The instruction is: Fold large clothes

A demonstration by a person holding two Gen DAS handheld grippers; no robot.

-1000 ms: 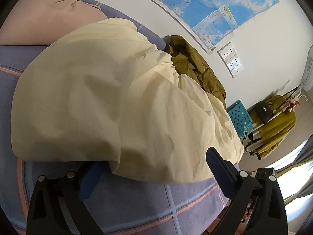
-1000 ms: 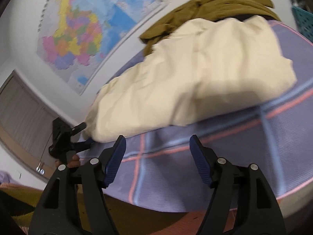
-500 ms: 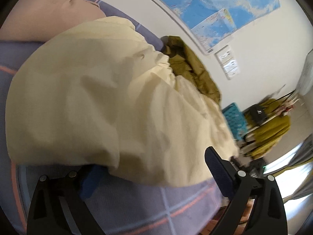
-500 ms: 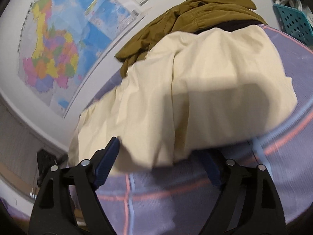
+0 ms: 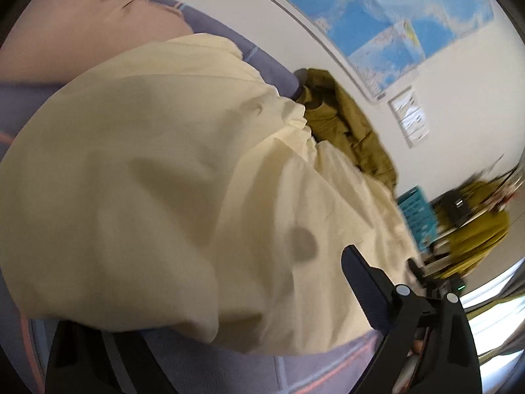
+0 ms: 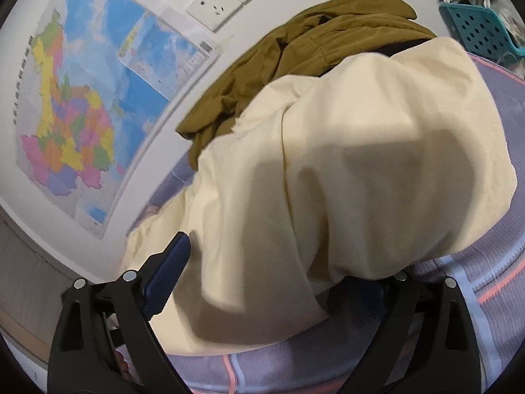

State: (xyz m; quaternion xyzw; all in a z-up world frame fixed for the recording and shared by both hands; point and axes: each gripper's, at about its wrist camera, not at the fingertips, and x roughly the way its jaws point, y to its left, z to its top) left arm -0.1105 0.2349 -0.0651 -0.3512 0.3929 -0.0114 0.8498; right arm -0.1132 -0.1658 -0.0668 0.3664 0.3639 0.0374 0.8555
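Note:
A large cream garment (image 5: 170, 177) lies spread in a heap on a purple plaid bed sheet (image 5: 295, 371). My left gripper (image 5: 229, 321) is at its near hem, jaws wide apart. The hem drapes over the left finger and hides it; the right finger (image 5: 364, 289) rests on top of the cloth. In the right wrist view the same cream garment (image 6: 361, 180) fills the middle. My right gripper (image 6: 262, 289) has its jaws opening. Its left finger (image 6: 167, 279) lies above the cloth and its right finger is hidden under the hem. Neither gripper's pads press on the fabric.
An olive-green garment (image 6: 295, 75) is bunched behind the cream one against the wall. A pink pillow (image 5: 82, 36) sits at the head of the bed. A map (image 6: 82, 115) and sockets (image 6: 223, 3) are on the wall. A teal basket (image 5: 416, 216) and a clothes rack (image 5: 475, 236) stand past the bed's end.
Both grippers have moved in to the cream garment's near hem, which now covers one finger of each. The right jaws have spread wider.

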